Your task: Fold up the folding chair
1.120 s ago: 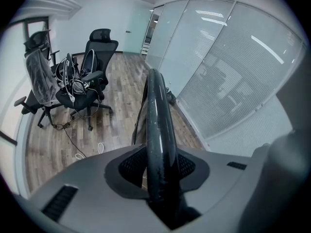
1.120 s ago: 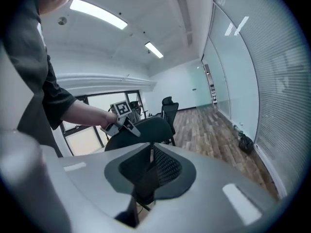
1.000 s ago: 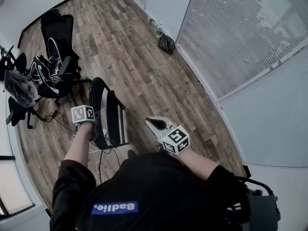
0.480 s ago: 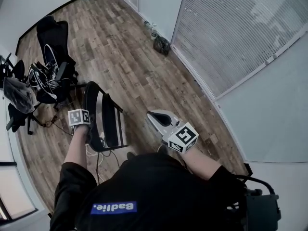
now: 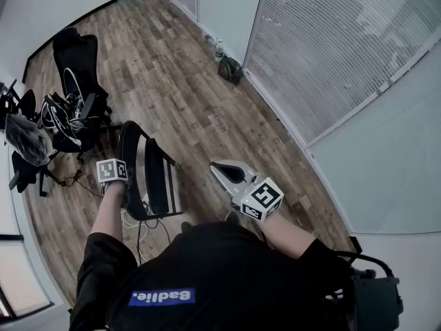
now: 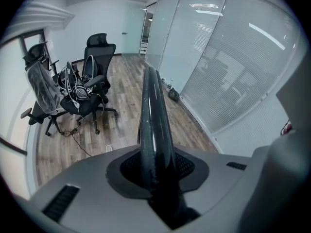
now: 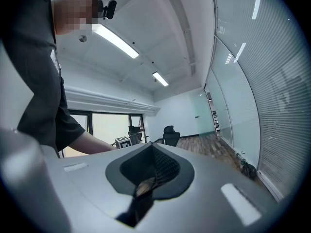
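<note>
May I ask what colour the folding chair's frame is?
Black; the chair frame shows best in the left gripper view.

- A blue patch (image 5: 163, 297) with a short line of white lettering sits on the person's black shirt (image 5: 227, 267) at the bottom of the head view. As print worn on a person, it goes unquoted.
- The cube (image 5: 112, 170) on the left gripper (image 6: 154, 159) carries black-and-white square markers. They are blocky code patterns, not letters or numbers.
- The cube (image 5: 262, 198) on the right gripper (image 5: 217, 167) shows the same kind of square markers, one to each visible face, with nothing to read as words.
- The left cube also appears small in the right gripper view, where its pattern is too small to make out.
- No other writing is legible in any view.
</note>
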Demonstrator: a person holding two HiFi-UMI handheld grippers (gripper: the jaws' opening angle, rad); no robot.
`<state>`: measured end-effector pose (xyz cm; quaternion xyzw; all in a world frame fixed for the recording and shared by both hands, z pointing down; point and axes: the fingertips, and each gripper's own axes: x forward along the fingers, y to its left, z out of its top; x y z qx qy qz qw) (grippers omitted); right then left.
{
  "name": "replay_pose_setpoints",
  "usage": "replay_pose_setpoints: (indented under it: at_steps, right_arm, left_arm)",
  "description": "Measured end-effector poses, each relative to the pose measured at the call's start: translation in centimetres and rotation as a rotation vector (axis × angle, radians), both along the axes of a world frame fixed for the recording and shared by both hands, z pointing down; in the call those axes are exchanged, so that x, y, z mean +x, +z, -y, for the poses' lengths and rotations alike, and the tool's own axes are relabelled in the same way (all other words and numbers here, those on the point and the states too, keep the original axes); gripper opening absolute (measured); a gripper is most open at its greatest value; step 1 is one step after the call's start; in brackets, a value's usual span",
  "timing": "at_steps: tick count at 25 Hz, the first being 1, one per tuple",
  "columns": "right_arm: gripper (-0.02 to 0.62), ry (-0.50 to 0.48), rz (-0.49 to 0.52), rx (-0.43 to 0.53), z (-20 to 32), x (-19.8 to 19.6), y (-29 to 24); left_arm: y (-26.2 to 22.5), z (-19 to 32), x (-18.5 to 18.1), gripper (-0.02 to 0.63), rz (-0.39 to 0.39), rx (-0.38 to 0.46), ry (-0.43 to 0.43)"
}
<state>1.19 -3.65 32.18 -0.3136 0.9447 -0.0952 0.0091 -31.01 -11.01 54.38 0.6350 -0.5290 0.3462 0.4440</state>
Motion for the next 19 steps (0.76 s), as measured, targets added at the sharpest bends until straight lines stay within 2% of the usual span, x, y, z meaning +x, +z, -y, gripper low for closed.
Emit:
replay_pose_setpoints:
  at_steps: [19]
  right_arm:
    - [0.002,0.008,0.004,-0.04,-0.69,0.79,0.87]
  left_arm:
    - [0.15,-0.5,-0.43,0.095,0.019,-0.004,0.005]
